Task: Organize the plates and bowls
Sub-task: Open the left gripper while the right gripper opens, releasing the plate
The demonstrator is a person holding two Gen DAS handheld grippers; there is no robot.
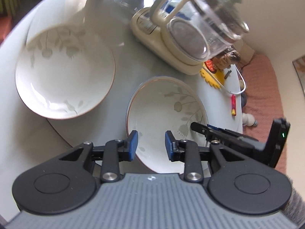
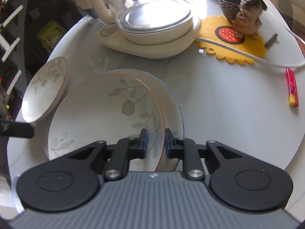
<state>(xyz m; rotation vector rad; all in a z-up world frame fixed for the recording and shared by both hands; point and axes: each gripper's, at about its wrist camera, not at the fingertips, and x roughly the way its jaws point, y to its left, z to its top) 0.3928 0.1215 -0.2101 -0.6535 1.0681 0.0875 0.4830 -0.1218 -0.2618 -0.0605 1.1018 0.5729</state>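
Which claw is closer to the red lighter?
The right claw. It grips a bowl's rim, with the red lighter off to its side. The left claw sits farther away, beyond the right.

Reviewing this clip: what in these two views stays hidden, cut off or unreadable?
- Left wrist view: near rim of the leaf-patterned white bowl, hidden behind the left gripper.
- Right wrist view: glass kettle top, cut off by the frame edge.
- Right wrist view: print on the red lighter, too small.
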